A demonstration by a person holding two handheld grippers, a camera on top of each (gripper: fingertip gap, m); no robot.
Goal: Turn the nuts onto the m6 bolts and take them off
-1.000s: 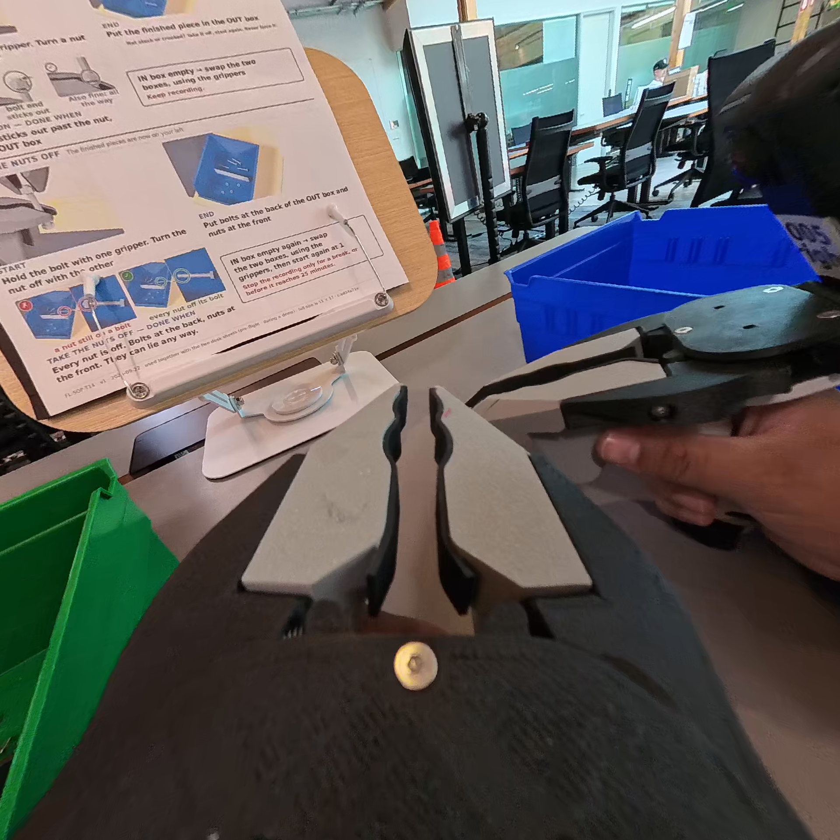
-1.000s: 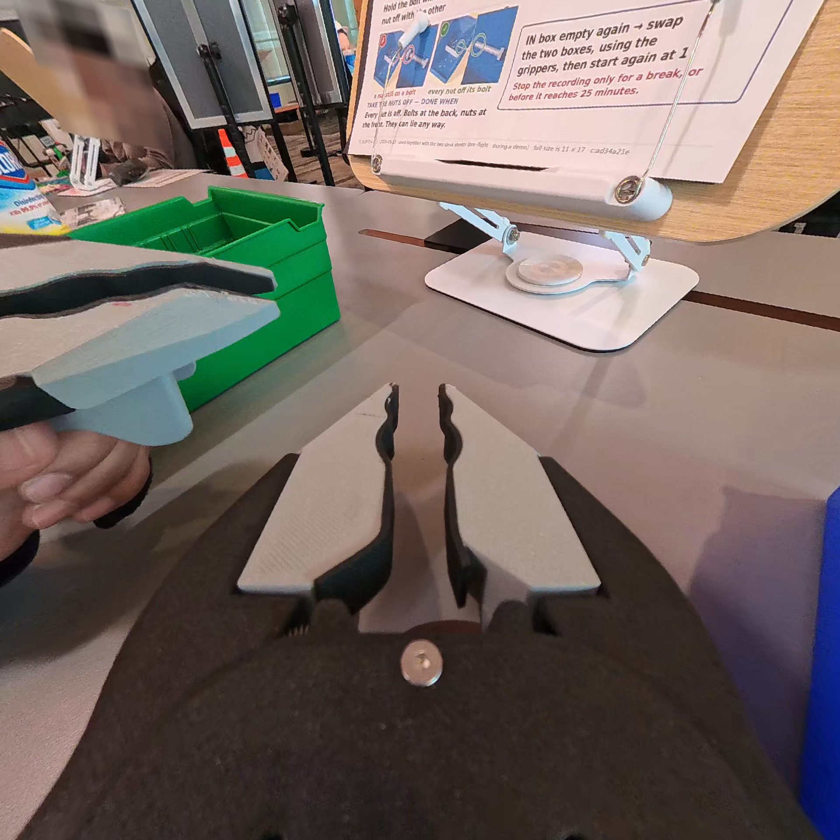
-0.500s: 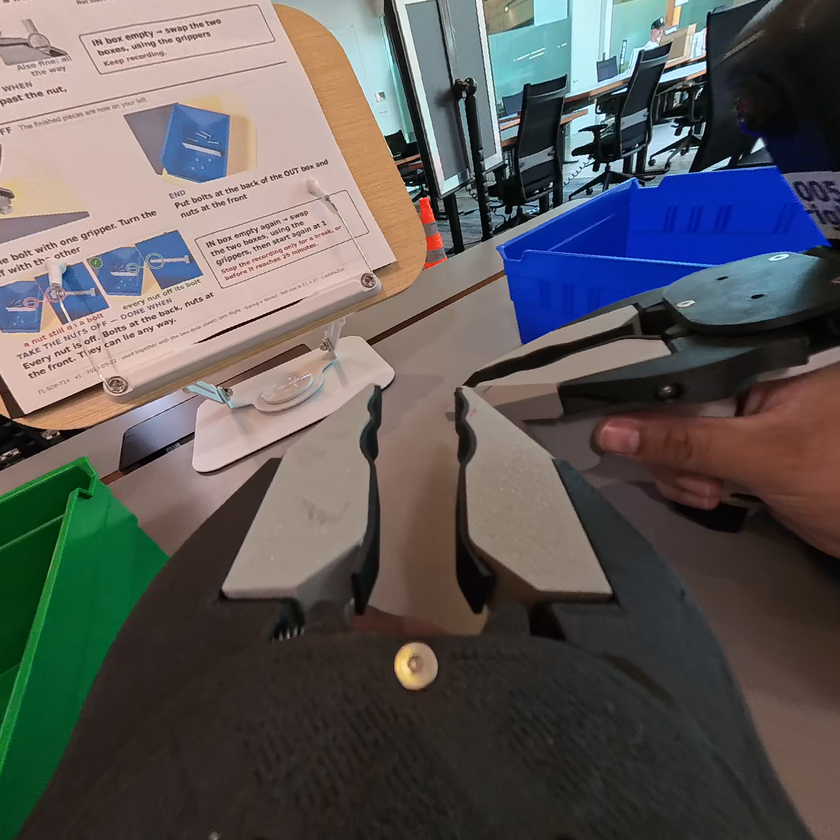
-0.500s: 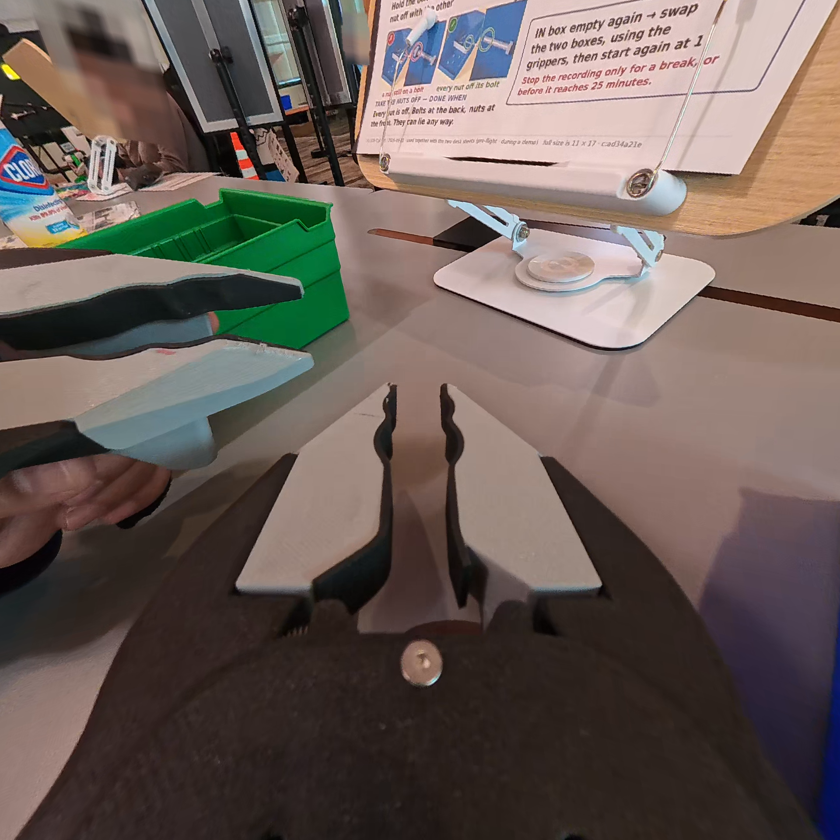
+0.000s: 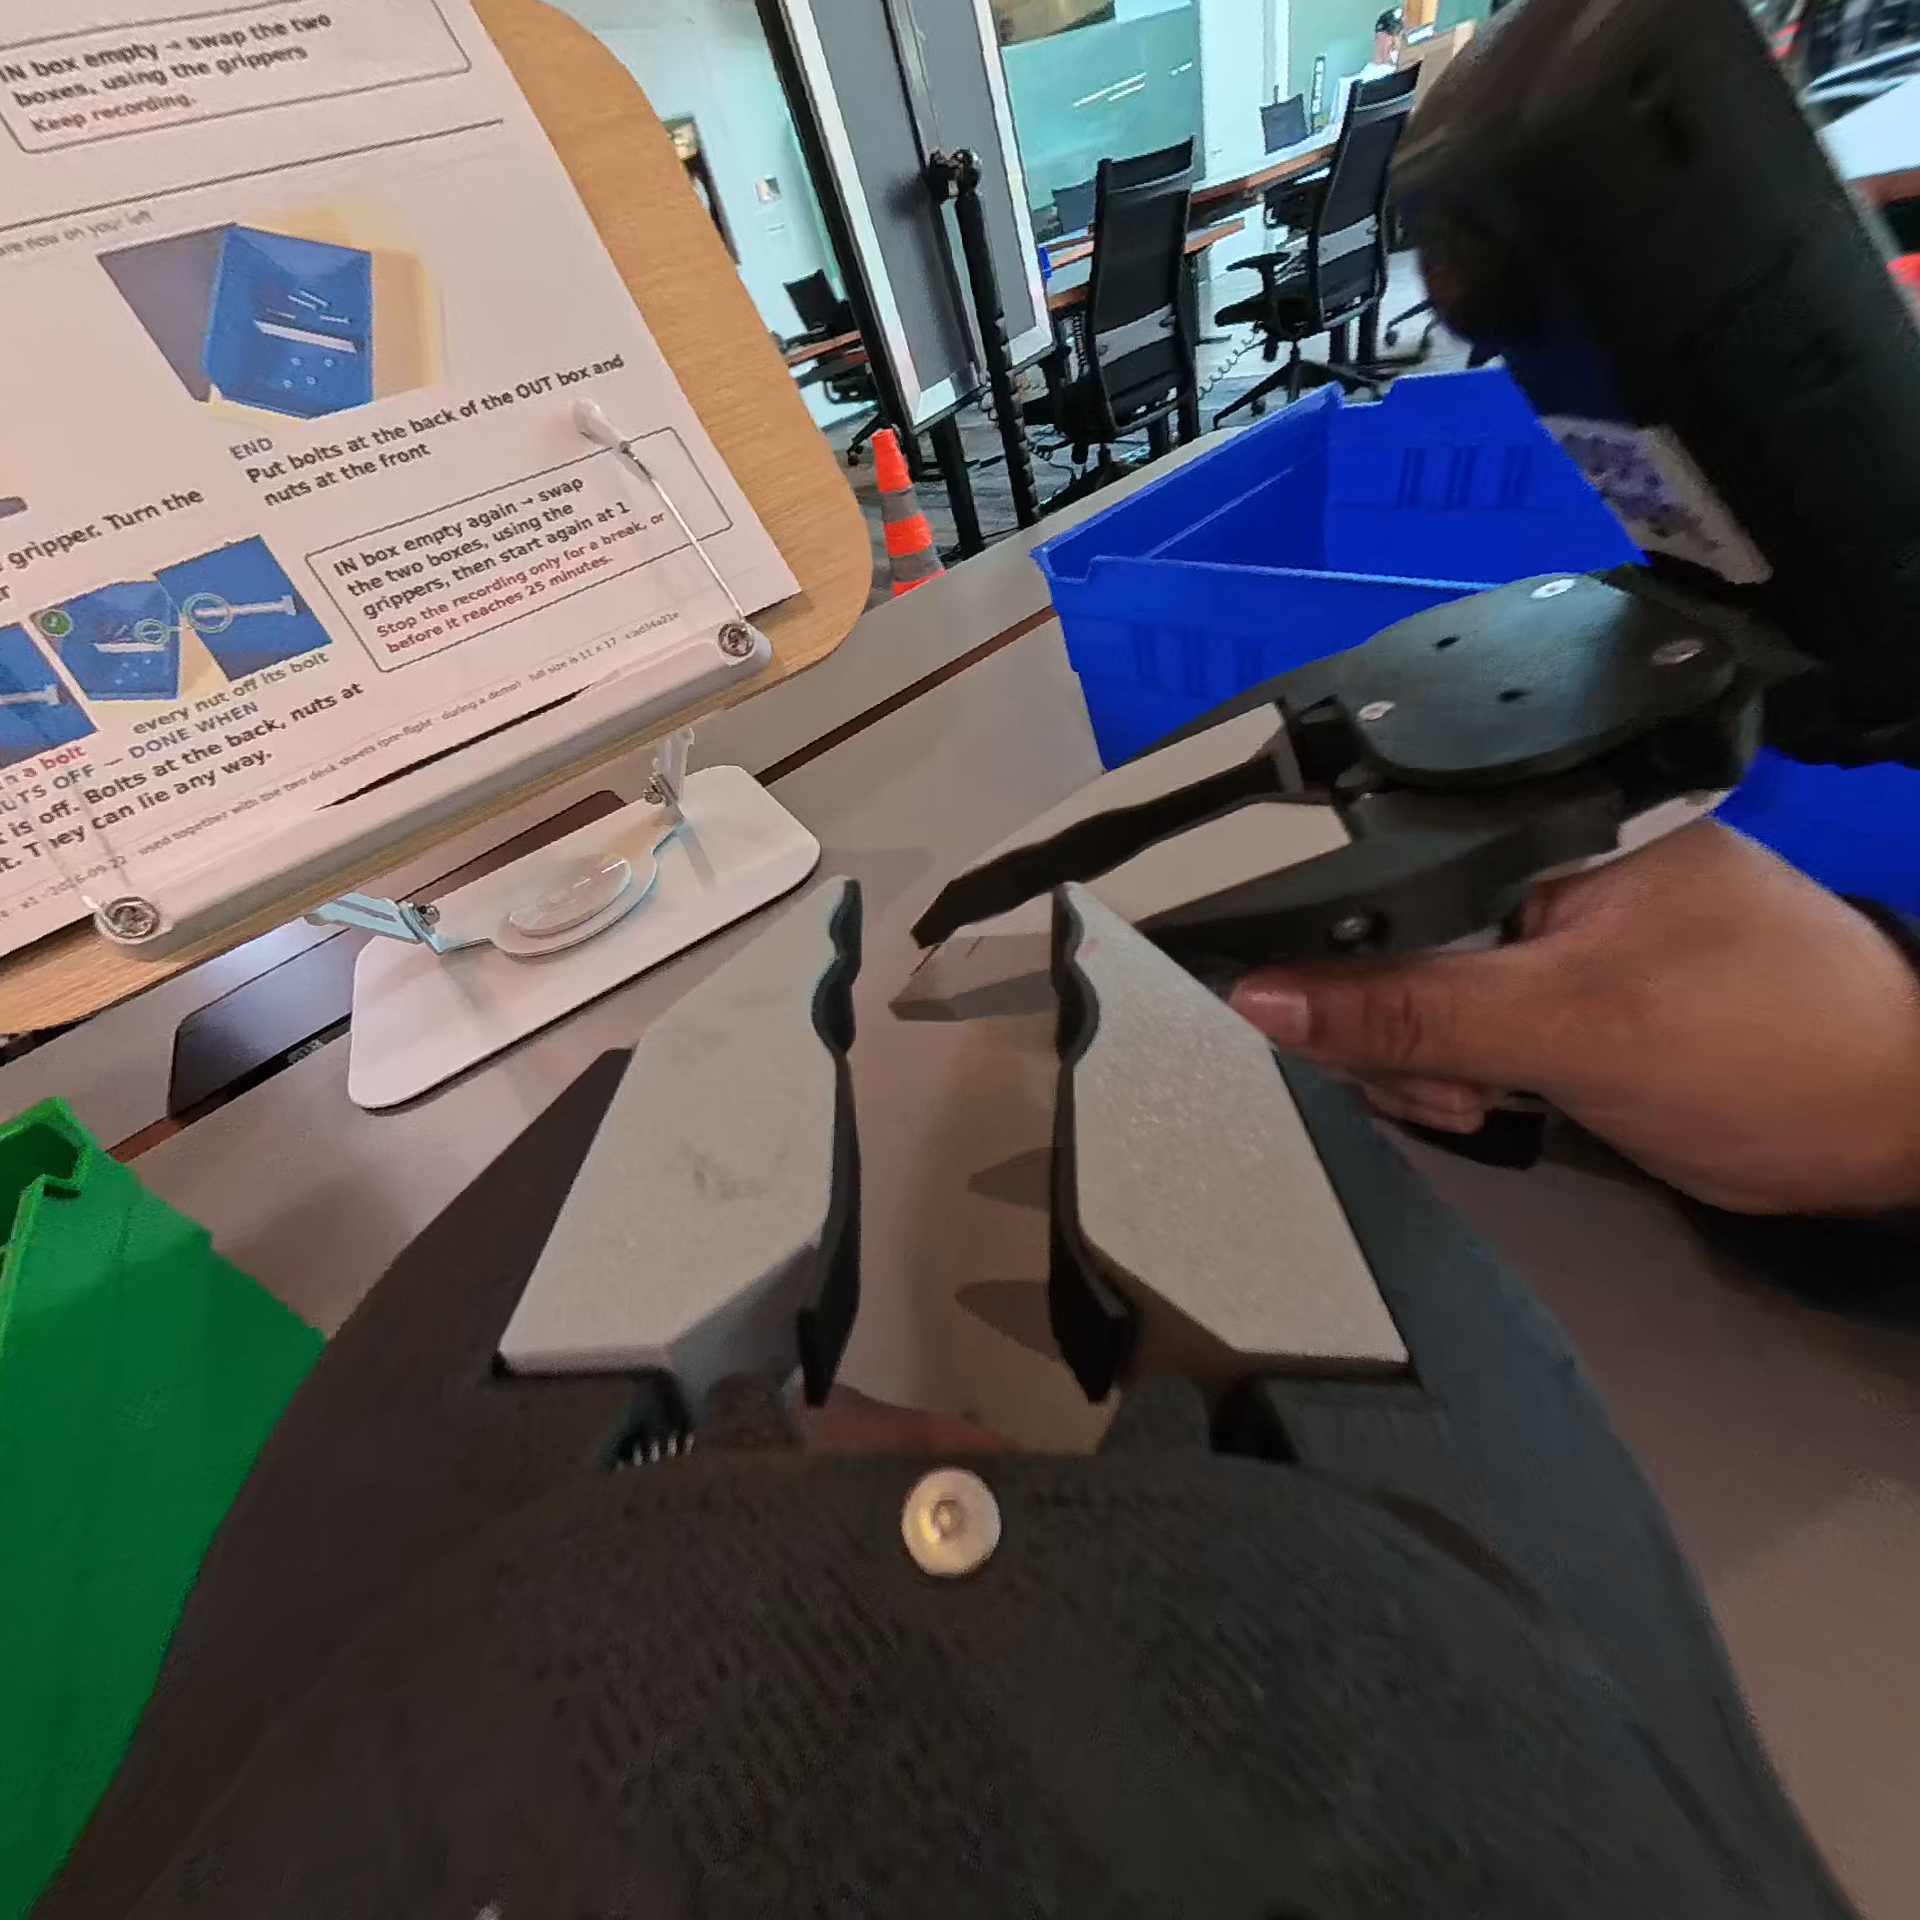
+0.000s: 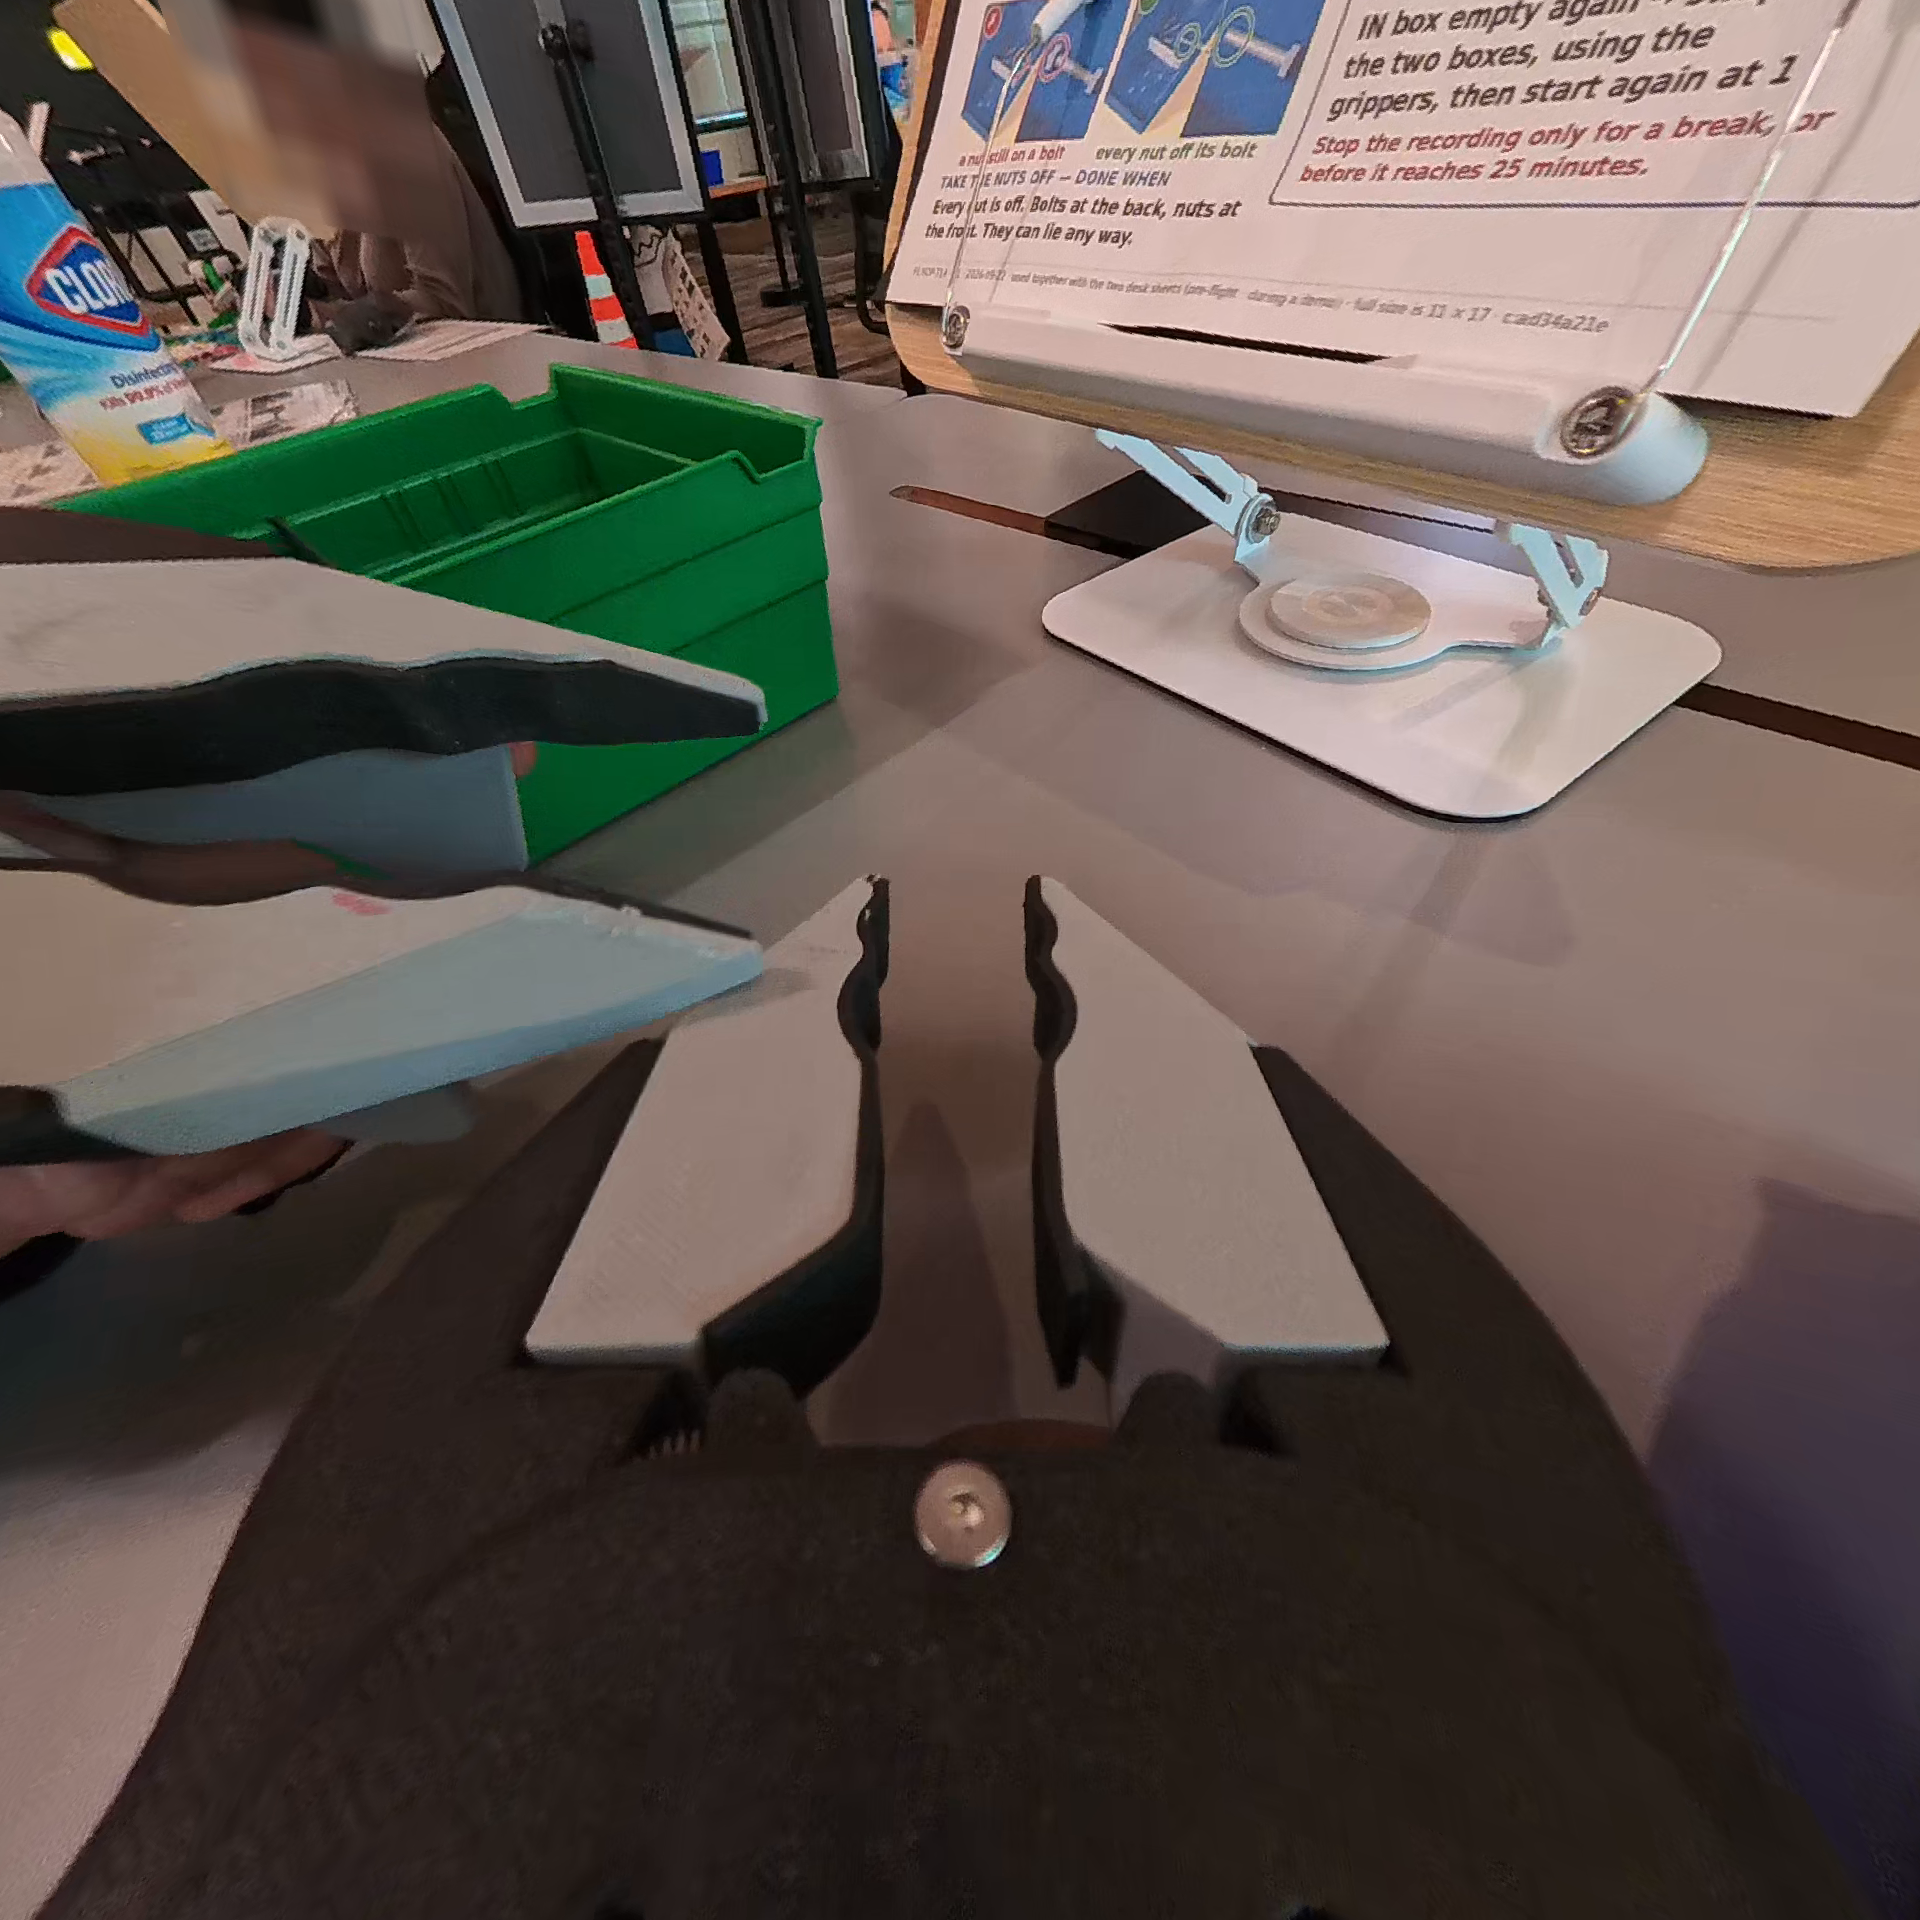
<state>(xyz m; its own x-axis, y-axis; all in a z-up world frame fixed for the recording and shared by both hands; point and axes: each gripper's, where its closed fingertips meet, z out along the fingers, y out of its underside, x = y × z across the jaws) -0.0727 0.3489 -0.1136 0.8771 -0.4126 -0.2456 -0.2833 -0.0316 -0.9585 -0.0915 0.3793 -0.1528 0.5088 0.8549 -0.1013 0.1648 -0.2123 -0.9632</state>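
A: Left wrist view first. My left gripper is sitting wider than a second ago, fingers parted, nothing between them, only grey table showing through the gap.

B: And the other one there?

A: The right gripper is coming in from the right, its tips now just in front of my left fingertips and closer than before, parted too and empty. The blue bin is standing behind it toward the table's far right edge. The green bin is at the near left edge.

B: Right wrist view?

A: The right gripper is spreading a bit more than half a second ago, fingers apart, gripping nothing. The left gripper is crossing in from the left with a clear gap between its fingers. The green bin is behind it, and the part I can see inside is looking bare. The instruction stand is at the far edge.

B: Nuts, bolts?

A: I'm not seeing any in either view. If they're there at all, I'm guessing the blue bin, whose inside is hidden. I'm judging we're opening up for a first pick, with no threading started.
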